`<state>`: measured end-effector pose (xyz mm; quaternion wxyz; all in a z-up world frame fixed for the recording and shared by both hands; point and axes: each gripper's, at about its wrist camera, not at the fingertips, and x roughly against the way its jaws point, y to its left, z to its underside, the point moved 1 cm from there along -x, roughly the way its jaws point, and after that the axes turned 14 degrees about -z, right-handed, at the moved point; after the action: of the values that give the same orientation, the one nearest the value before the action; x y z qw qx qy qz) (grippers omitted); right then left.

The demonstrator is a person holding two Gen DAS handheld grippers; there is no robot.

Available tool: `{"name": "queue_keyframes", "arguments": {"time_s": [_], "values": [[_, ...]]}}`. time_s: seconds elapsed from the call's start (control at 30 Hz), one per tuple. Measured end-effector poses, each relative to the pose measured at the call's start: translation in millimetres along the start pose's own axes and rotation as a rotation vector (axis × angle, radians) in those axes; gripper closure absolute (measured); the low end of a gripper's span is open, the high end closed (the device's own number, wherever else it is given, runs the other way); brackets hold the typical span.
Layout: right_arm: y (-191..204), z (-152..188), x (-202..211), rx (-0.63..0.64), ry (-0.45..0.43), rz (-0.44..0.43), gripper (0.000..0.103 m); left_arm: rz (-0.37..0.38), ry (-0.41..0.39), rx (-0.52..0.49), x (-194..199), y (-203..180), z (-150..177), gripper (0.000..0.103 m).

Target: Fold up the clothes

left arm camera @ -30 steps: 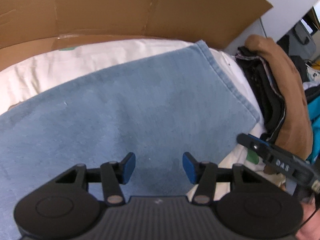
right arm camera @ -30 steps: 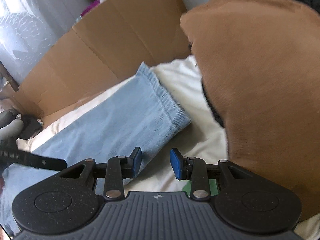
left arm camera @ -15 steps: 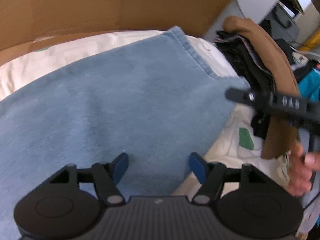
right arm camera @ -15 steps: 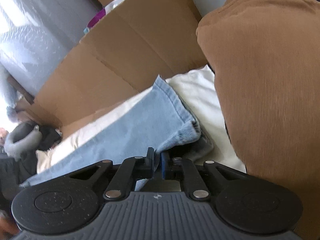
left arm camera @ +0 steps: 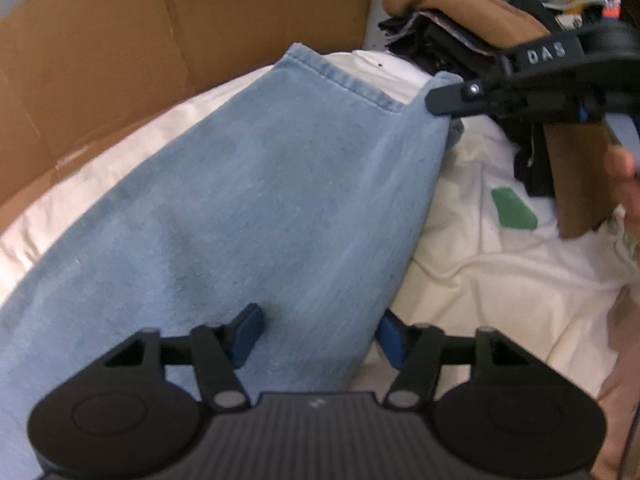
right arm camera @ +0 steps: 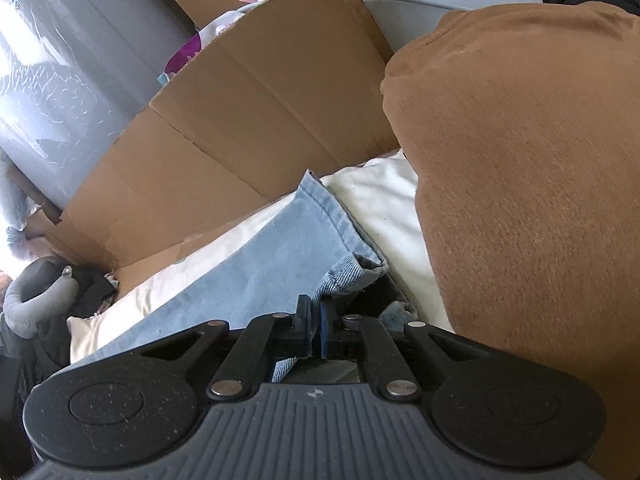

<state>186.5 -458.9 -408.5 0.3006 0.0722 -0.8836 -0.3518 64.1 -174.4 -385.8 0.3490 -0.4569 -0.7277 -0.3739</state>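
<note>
Surface: white sheet (left arm camera: pixel 500 272), brown cardboard wall (left arm camera: pixel 160 52) at 11 o'clock.
Jeans: light blue denim leg (left arm camera: pixel 260 200) lay across the sheet.
Right gripper (right arm camera: pixel 315 326): fingers pinched the hem corner.
Left gripper (left arm camera: pixel 318 334): fingers spread, straddling the denim's edge.

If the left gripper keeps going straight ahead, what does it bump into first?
Probably the light blue denim jeans: the open left gripper already straddles their edge, so the cloth lies right ahead. Depth is hard to judge.
</note>
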Motion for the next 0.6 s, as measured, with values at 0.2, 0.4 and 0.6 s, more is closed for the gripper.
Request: {"name": "queue_keyframes", "arguments": {"time_s": [0.2, 0.4, 0.6], "values": [[-3, -1, 4, -0.015, 0.015, -0.032, 0.095, 0.031, -0.028, 0.078, 9, 14, -6, 0.092], [-2, 2, -4, -0.032, 0.047, -0.059, 0.062, 0.055, -0.051, 0.132, 18, 26, -17, 0.097], [0, 5, -16, -0.045, 0.074, -0.071, 0.049, 0.064, -0.062, 0.151, 22, 35, -21, 0.098]]}}
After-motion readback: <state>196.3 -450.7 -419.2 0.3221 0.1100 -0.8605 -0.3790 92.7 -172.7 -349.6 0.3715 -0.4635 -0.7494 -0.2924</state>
